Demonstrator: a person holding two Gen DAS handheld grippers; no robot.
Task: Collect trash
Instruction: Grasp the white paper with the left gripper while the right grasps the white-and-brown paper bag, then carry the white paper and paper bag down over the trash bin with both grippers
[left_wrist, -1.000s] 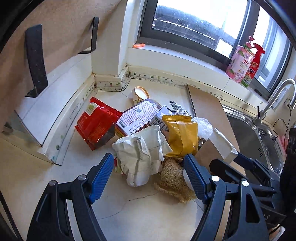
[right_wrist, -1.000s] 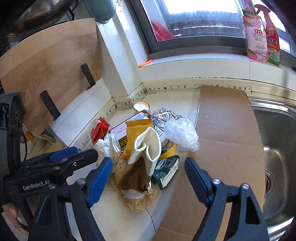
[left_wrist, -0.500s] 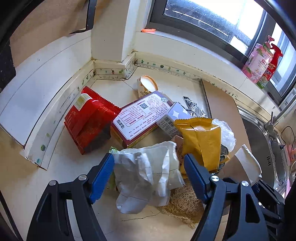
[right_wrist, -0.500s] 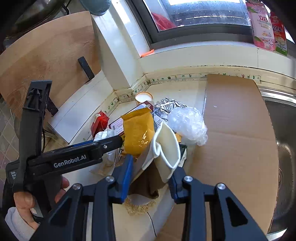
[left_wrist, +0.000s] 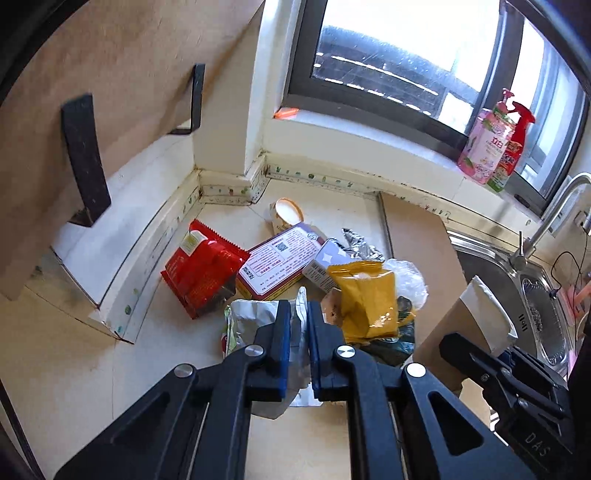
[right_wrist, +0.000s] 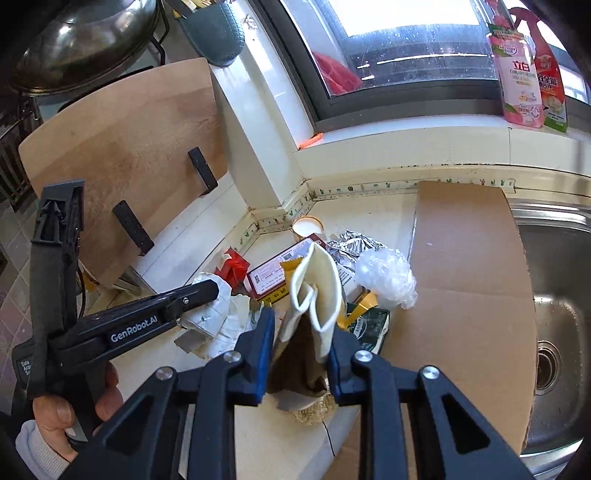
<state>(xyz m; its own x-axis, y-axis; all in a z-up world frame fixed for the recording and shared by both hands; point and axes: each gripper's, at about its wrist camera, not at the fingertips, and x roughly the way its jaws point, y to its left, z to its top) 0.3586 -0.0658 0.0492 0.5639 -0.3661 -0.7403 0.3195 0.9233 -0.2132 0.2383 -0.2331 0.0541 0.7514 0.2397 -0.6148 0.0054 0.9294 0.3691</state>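
Slippage is the main risk: left claw (left_wrist: 296, 334) pinches only thin crumpled white wrapper (left_wrist: 251, 319) at six o'clock of the tabletop (left_wrist: 74, 362) pile, right claw (right_wrist: 301, 345) clamps a floppy brown paper bag (right_wrist: 314, 295) whose folds could tear free.

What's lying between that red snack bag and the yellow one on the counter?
A flat purple-edged box with a white printed label, and a smaller white carton leaning on it, lie between the red bag and yellow bag. The left wrist view shows it.

Black gripper (right_wrist: 301, 338) frames, blue pads, silver screws, "GenRobot.AI" lettering; grey sleeve (right_wrist: 35, 452).
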